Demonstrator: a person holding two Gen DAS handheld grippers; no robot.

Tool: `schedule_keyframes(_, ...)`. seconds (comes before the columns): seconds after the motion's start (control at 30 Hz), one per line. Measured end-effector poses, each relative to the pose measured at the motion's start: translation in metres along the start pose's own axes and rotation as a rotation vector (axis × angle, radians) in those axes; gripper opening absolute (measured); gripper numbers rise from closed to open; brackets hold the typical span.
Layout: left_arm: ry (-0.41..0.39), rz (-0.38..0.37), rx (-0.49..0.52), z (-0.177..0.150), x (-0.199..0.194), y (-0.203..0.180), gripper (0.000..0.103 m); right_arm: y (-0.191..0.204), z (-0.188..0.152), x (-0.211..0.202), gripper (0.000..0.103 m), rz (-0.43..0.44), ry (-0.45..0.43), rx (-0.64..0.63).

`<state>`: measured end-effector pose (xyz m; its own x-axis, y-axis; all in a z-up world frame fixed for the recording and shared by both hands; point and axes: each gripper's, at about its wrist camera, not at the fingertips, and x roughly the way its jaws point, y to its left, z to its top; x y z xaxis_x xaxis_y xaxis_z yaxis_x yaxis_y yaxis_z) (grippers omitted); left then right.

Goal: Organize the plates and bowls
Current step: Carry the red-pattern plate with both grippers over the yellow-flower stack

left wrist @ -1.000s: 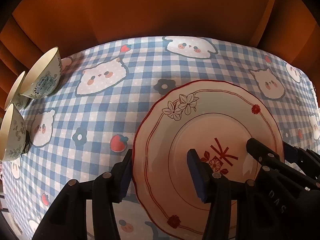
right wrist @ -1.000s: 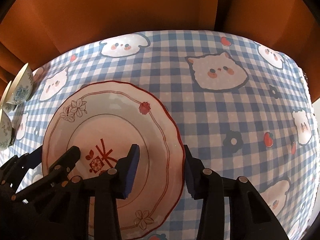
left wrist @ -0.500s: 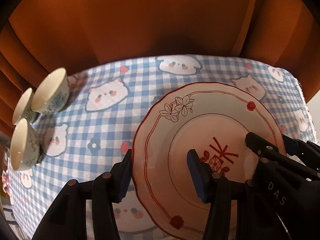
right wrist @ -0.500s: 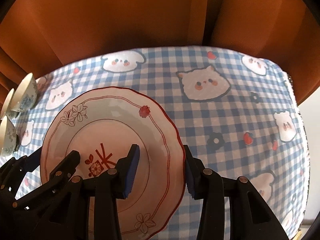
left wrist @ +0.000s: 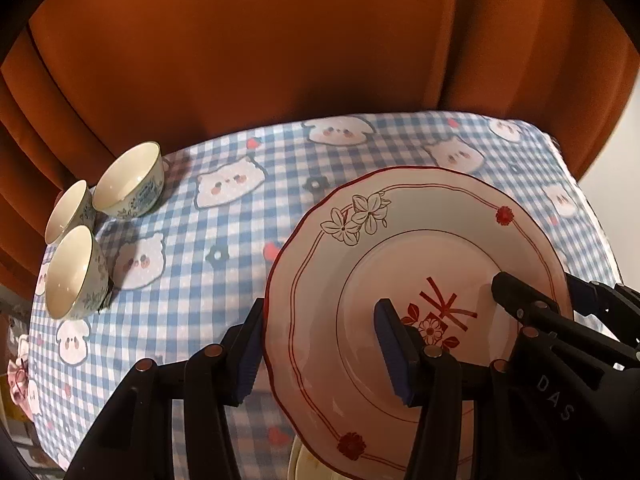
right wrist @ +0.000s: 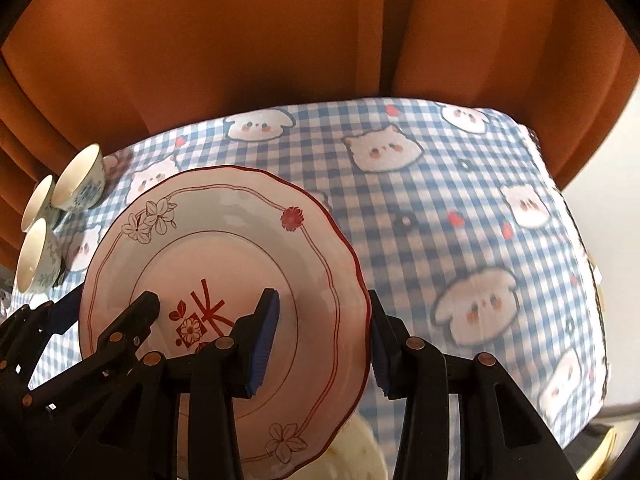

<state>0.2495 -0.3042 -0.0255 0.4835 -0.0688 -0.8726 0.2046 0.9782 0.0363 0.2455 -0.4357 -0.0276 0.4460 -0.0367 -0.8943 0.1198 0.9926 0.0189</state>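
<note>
We've lifted the plate [left wrist: 404, 248] well clear of the checked counter [left wrist: 208, 296] since a second ago, left claw [left wrist: 320, 360] and right claw [right wrist: 320, 344] each clamped on opposite rims, bowls [left wrist: 128, 186] far left, so stacking likely comes next.

Left gripper [left wrist: 320, 344] and right gripper [right wrist: 320, 338] sit side by side, jaws spread wide, both raised.
</note>
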Motion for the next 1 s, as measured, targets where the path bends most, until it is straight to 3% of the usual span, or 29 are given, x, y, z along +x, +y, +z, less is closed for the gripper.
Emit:
schedule_keyframes(0.57, 0.025, -0.062, 0.064, -0.076, -0.032, -0.014, 0.053, -0.007, -0.093, -0.044, 0.045, -0.039, 0.020, 0.098)
schedule_keyframes(1.0, 0.087, 0.015, 0.007, -0.102, -0.012, -0.041, 0.054, -0.037, -0.110, -0.014, 0.045, 0.033, 0.103, 0.057)
